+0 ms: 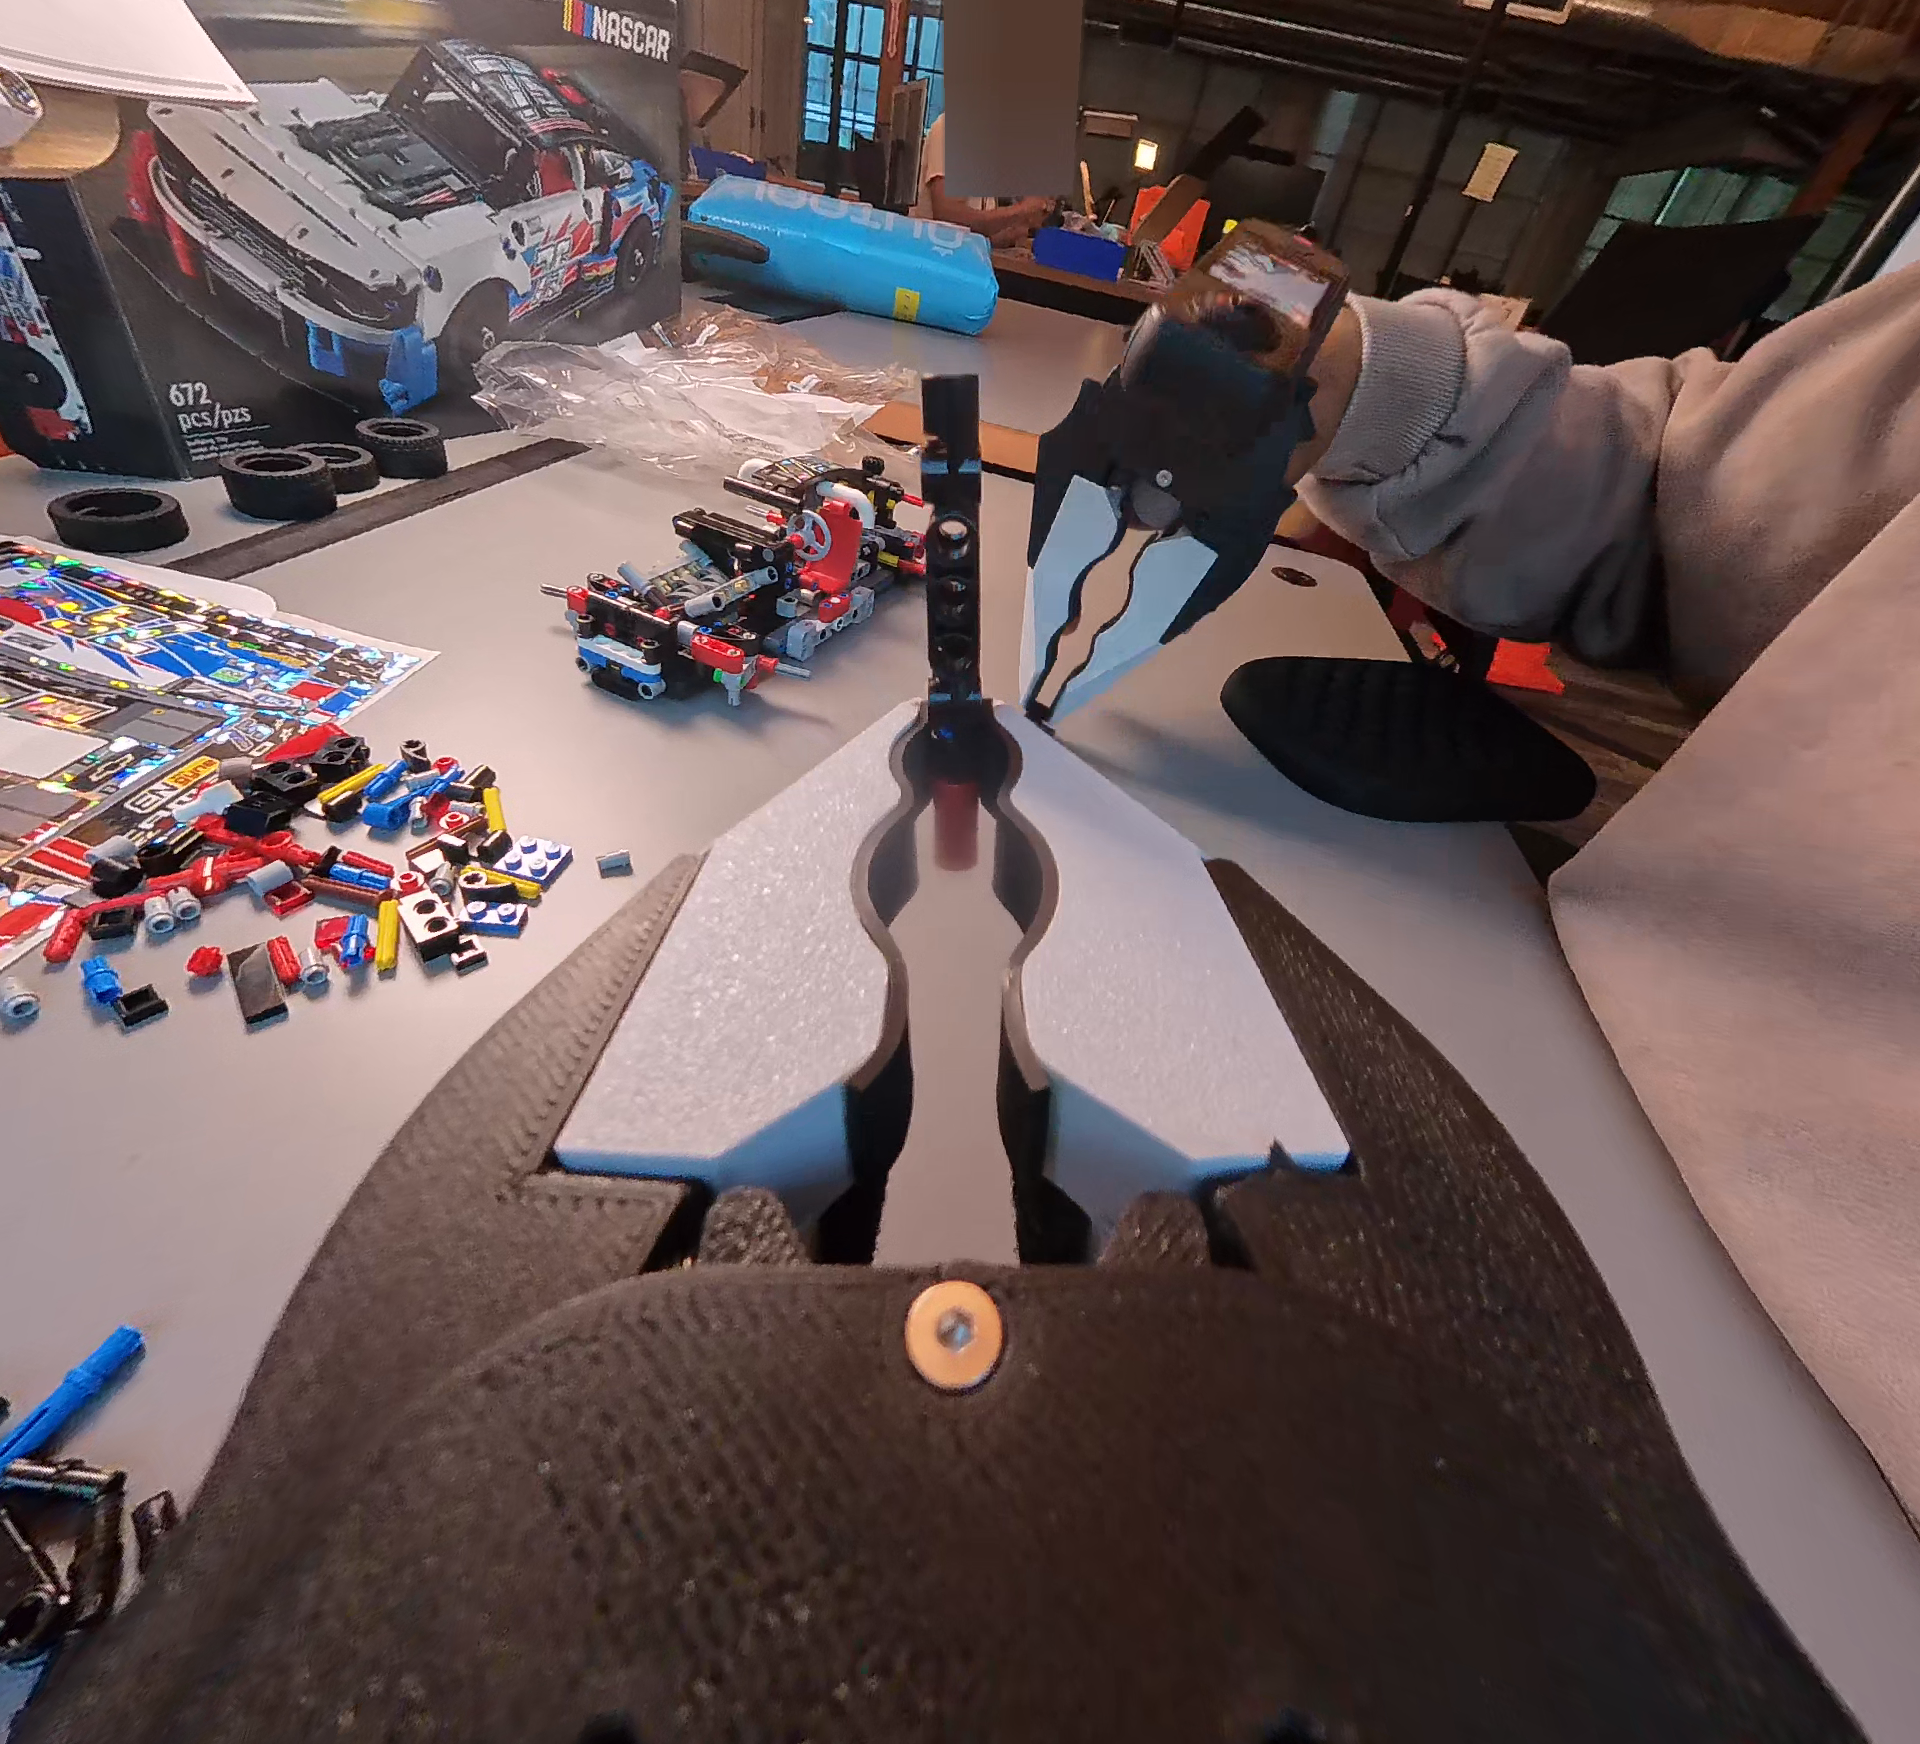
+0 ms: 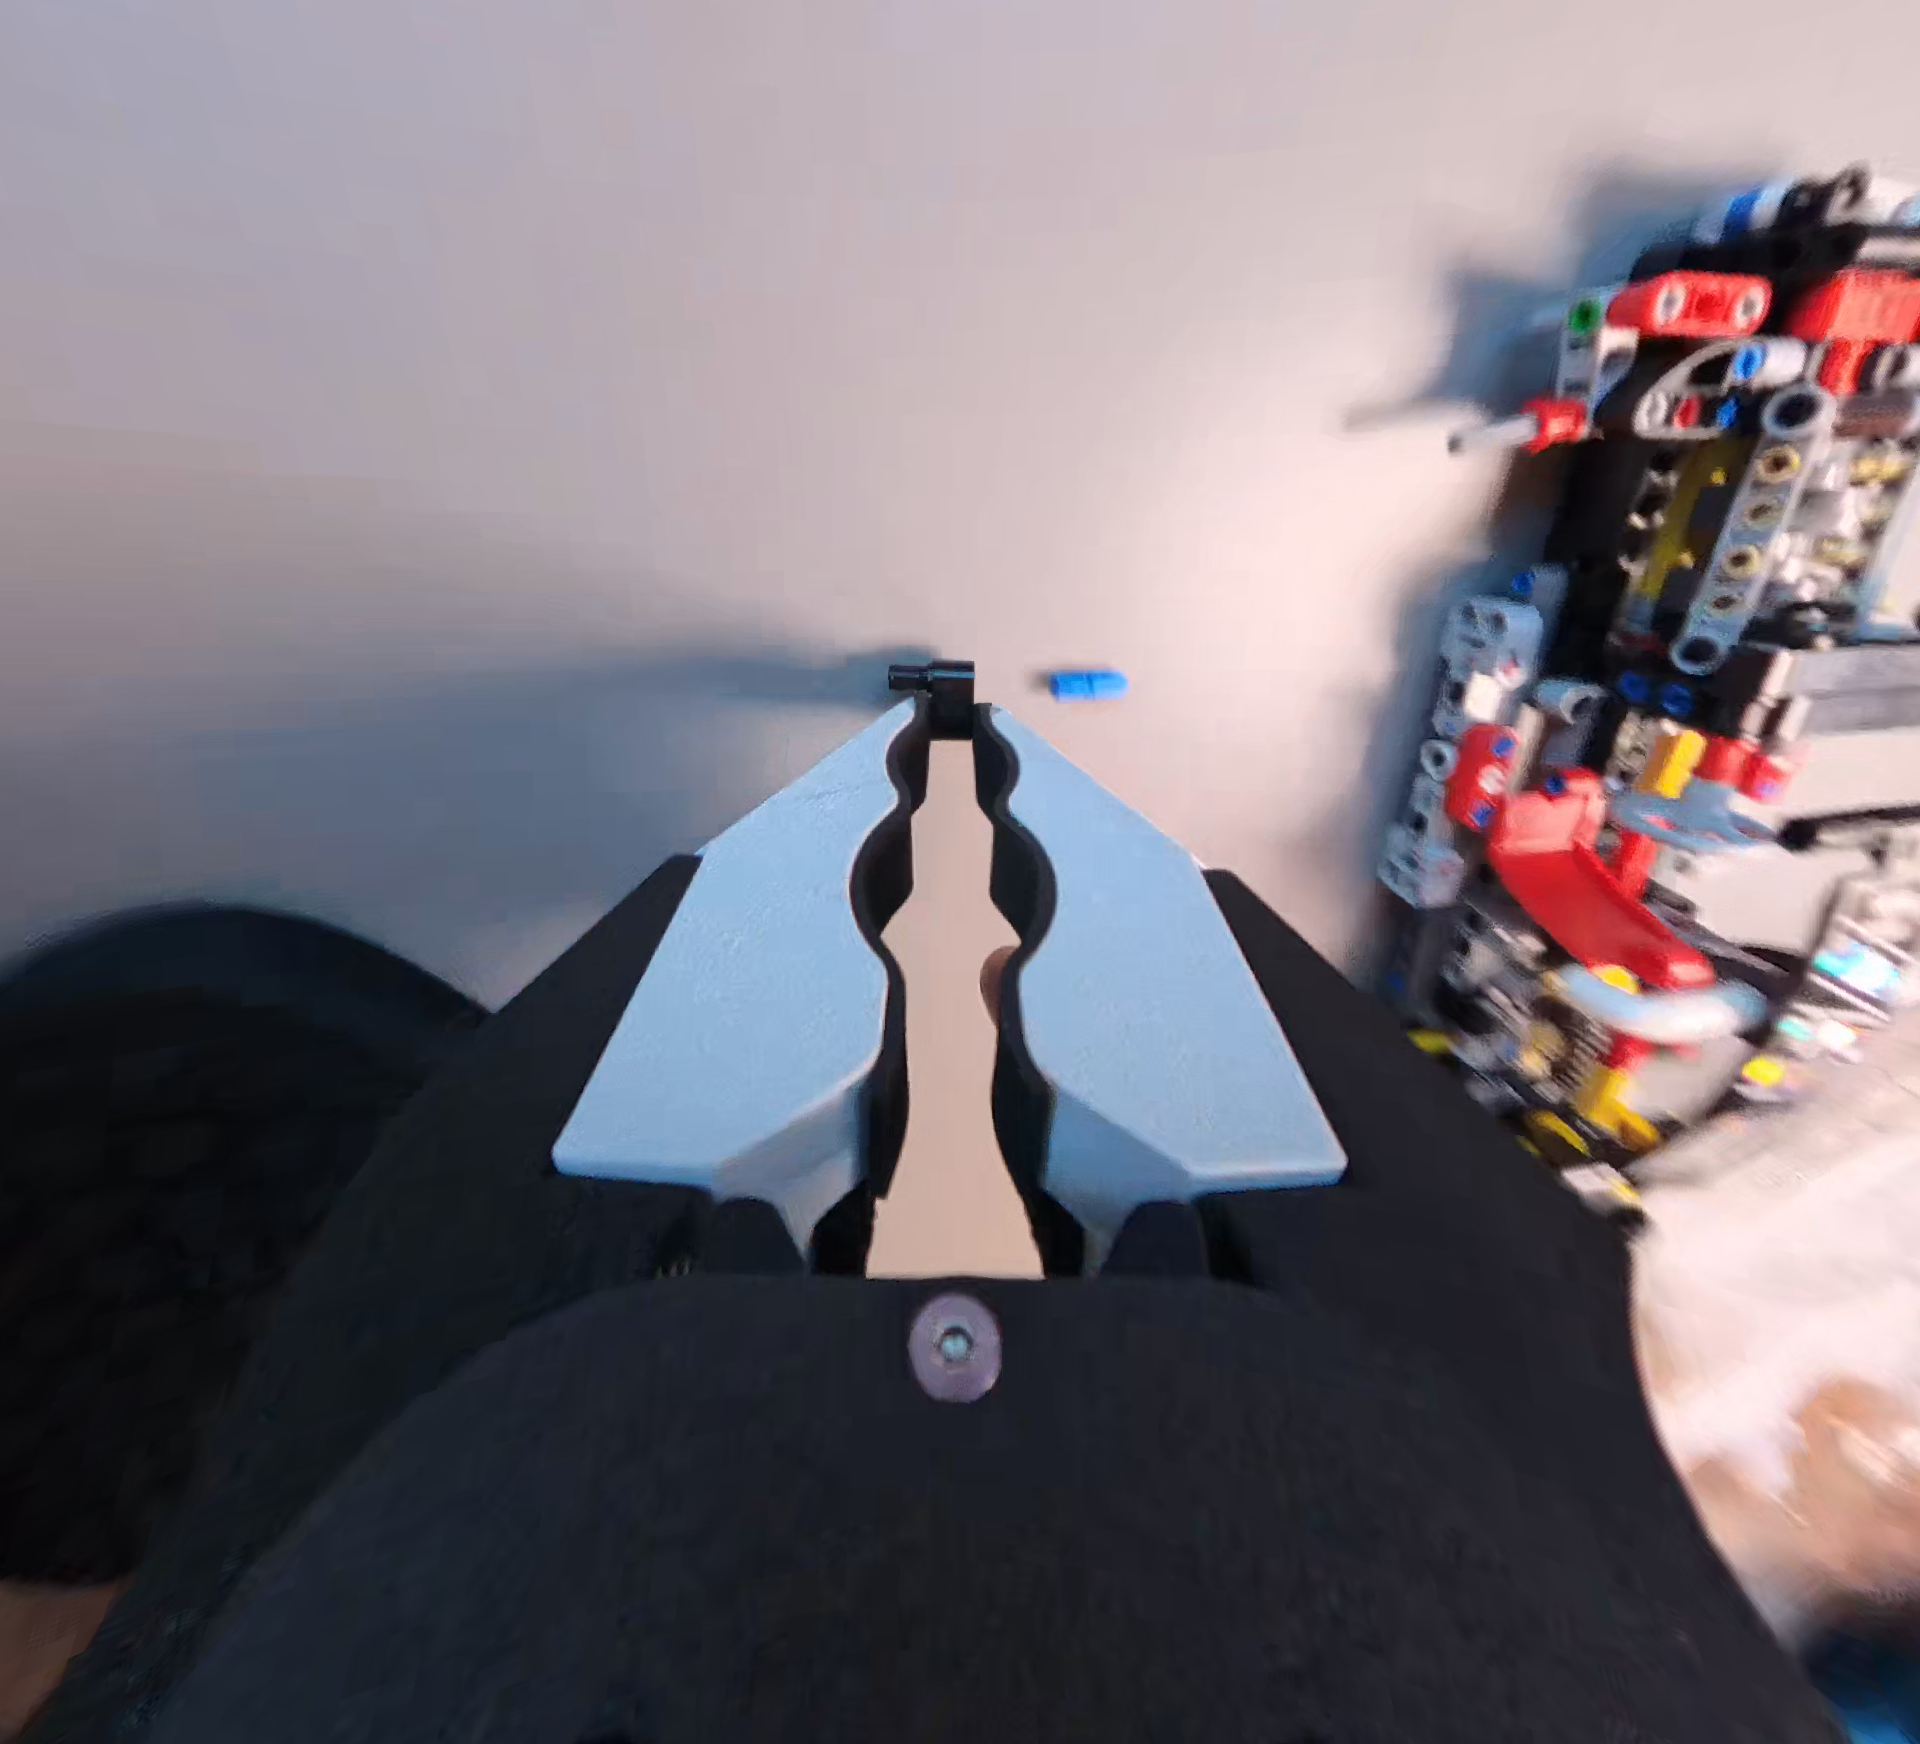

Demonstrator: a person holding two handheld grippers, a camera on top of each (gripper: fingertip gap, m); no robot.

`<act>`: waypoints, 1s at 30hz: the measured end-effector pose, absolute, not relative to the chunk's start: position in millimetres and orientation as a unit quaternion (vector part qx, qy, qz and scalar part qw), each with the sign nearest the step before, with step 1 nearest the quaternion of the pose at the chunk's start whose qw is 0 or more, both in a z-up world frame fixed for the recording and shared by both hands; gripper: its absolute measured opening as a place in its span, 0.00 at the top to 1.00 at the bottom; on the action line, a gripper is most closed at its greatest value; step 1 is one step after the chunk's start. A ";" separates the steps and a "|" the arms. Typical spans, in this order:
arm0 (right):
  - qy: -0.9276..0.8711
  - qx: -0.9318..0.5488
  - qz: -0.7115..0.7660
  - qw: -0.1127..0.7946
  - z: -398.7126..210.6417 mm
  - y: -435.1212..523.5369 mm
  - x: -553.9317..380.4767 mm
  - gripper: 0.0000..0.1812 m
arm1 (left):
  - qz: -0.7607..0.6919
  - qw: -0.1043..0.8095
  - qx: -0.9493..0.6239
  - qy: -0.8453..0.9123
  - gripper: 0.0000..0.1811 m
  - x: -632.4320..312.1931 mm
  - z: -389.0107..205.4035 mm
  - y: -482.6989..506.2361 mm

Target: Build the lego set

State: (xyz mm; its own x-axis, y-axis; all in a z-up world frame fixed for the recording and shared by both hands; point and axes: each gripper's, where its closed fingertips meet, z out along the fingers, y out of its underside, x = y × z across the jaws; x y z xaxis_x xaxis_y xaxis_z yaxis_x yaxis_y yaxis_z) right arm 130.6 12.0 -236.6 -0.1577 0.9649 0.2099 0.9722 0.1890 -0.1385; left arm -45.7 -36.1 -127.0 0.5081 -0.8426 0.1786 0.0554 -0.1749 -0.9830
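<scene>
The left tongs (image 1: 956,718) are clamped on a slim black holed plastic beam (image 1: 953,593) with a dark red pin (image 1: 954,824) at its base, held upright, while the right tongs (image 2: 945,715) – tips down at the grey worktop (image 2: 520,240) – pinch a small black connector piece (image 2: 940,684), a little blue pin (image 2: 1087,683) lying just beside. Further out sits the partly built red-black-and-grey car chassis (image 1: 743,588) – wheelless, bodyless – with four black rubber tyres (image 1: 275,481), a scatter of loose coloured parts (image 1: 312,853) and a shiny sticker sheet (image 1: 156,666) left, so I judge the build nowhere near finished.
</scene>
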 end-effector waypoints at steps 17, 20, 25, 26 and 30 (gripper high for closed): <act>-0.795 -0.591 0.078 0.114 -218.7 -1.6 110.1 0.89 | -0.388 0.564 -0.666 0.298 0.97 -48.3 -130.5 -33.7; -0.780 -0.600 0.125 0.127 -225.9 -4.9 116.9 0.89 | -0.387 0.562 -0.667 0.298 0.97 -47.6 -131.9 -33.3; -0.759 -0.617 0.148 0.147 -242.8 -7.7 119.6 0.92 | -0.386 0.558 -0.672 0.297 0.97 -46.9 -135.9 -32.2; -0.754 -0.618 0.165 0.150 -241.6 -12.5 116.3 0.93 | -0.386 0.557 -0.673 0.297 0.97 -46.9 -136.6 -32.0; -0.762 -0.586 0.238 0.140 -237.4 -45.8 106.3 0.92 | -0.387 0.555 -0.674 0.296 0.97 -46.9 -137.9 -31.3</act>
State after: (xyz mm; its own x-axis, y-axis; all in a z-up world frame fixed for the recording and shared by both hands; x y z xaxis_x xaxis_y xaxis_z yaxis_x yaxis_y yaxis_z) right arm 106.3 -45.8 -237.4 -0.2736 0.9596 -0.0665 0.8261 0.1990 -0.5272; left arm -46.9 -31.3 -137.9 0.5257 -0.8284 0.1932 0.0311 -0.2083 -0.9776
